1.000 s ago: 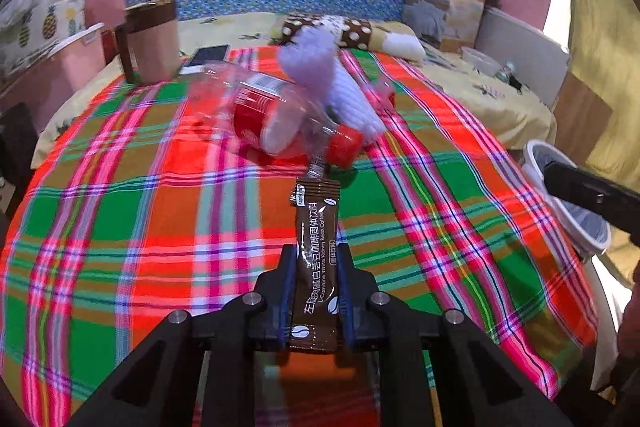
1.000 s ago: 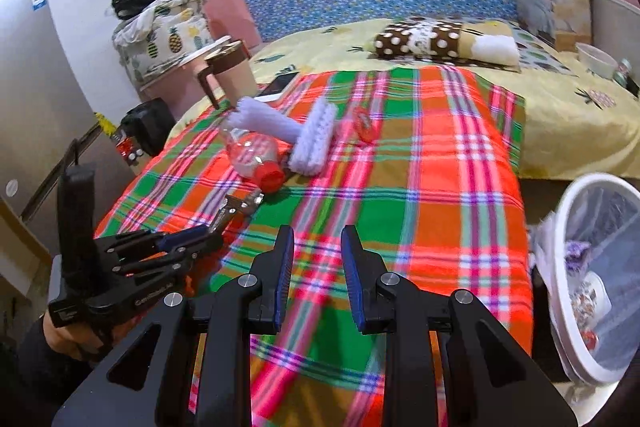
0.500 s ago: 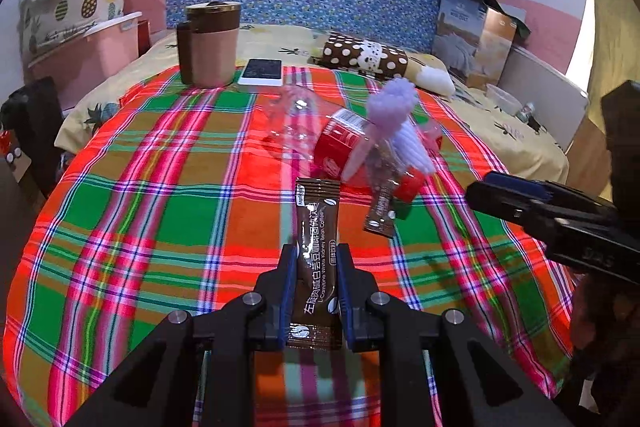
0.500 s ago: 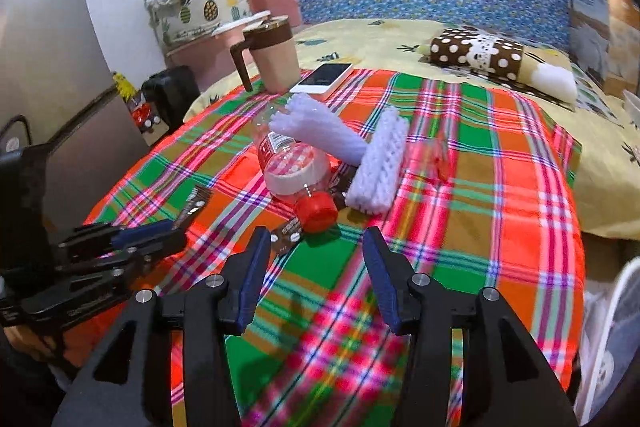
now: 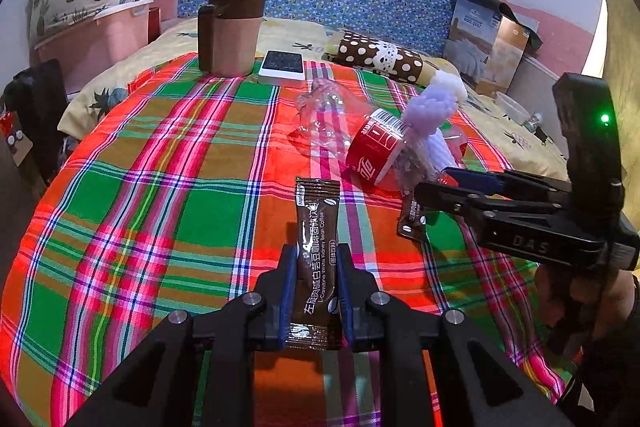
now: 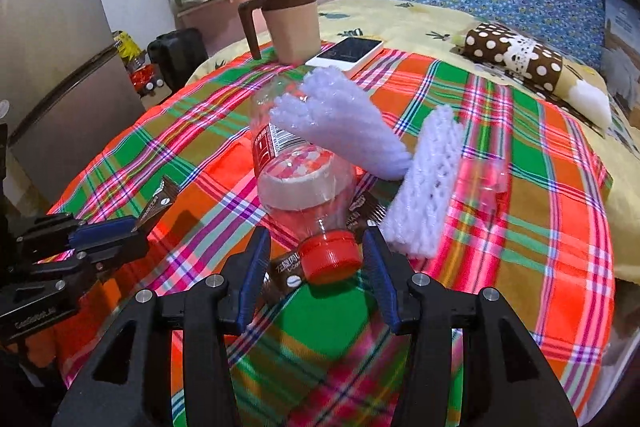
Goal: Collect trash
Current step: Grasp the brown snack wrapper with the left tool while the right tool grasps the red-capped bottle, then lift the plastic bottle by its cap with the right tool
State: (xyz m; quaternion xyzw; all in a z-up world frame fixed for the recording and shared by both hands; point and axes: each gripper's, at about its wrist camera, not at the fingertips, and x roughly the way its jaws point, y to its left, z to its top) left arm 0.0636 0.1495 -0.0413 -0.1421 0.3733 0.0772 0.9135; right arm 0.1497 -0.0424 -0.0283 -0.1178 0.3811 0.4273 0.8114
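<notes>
- Left gripper [image 5: 317, 281] clamped on a brown coffee sachet [image 5: 316, 259], held above the plaid tablecloth [image 5: 160, 187].
- Right gripper [image 6: 316, 259] spread wide, fingers flanking the red cap [image 6: 330, 257] of an empty plastic bottle [image 6: 296, 167] lying on the cloth.
- White foam nets [image 6: 424, 183] beside the bottle; second sachet [image 6: 286, 269] under its neck.

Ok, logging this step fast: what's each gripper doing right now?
Left gripper: shut on the brown coffee sachet.
Right gripper: open, jaws on either side of the plastic bottle's red cap, nothing held.
</notes>
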